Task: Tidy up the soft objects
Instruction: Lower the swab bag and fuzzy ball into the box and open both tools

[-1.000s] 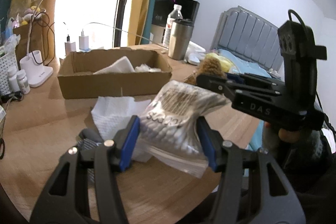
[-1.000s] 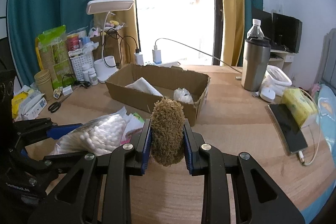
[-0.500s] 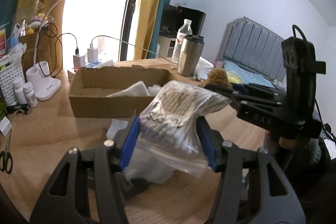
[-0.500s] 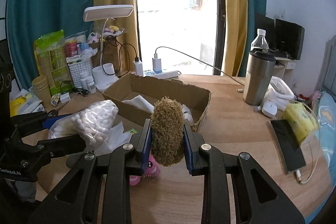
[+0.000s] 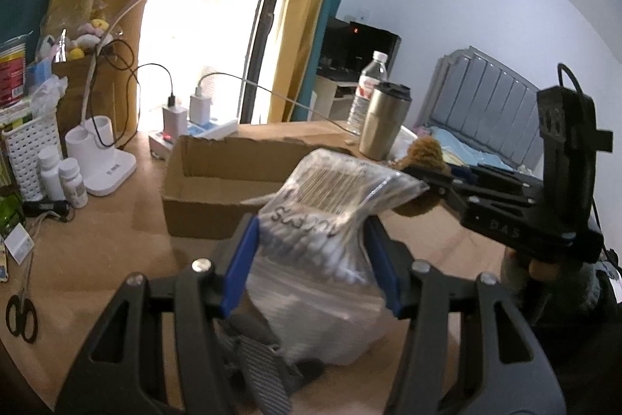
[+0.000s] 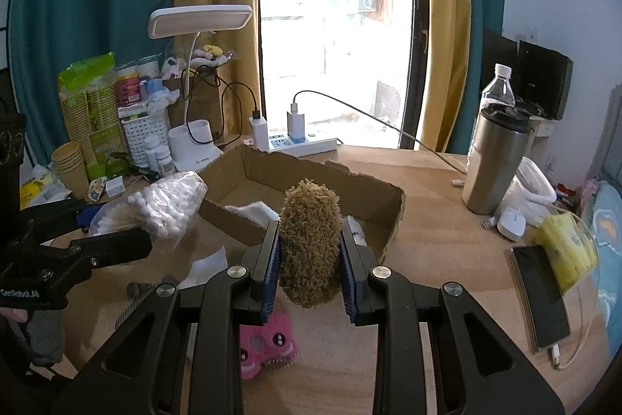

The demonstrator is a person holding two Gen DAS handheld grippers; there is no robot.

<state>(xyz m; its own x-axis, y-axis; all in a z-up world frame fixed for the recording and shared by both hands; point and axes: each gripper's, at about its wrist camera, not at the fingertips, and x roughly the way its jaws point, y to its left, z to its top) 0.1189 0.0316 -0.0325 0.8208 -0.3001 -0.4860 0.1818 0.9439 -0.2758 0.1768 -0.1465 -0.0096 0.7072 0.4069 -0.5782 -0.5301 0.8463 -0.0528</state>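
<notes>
My left gripper (image 5: 311, 259) is shut on a clear bag of cotton swabs (image 5: 330, 220) and holds it above the table, in front of the open cardboard box (image 5: 217, 189). The bag also shows in the right wrist view (image 6: 167, 201). My right gripper (image 6: 309, 255) is shut on a brown fuzzy plush (image 6: 309, 240), held above the table near the box's (image 6: 373, 197) front wall. The box holds white tissue (image 6: 252, 211). A pink plush item (image 6: 268, 341) and white tissue (image 6: 208, 261) lie on the table below the grippers.
A white desk lamp (image 6: 194, 139), power strip (image 6: 299, 142), pill bottles (image 5: 72, 181) and a white basket (image 5: 33, 146) stand at the back left. A steel tumbler (image 6: 493, 158), water bottle (image 6: 497, 88), phone (image 6: 540, 290) and yellow pack (image 6: 567, 247) sit right. Scissors (image 5: 21, 314) lie left.
Both grippers have risen with their loads and moved toward the box. The table items now show lower, with the pink plush uncovered below the right gripper.
</notes>
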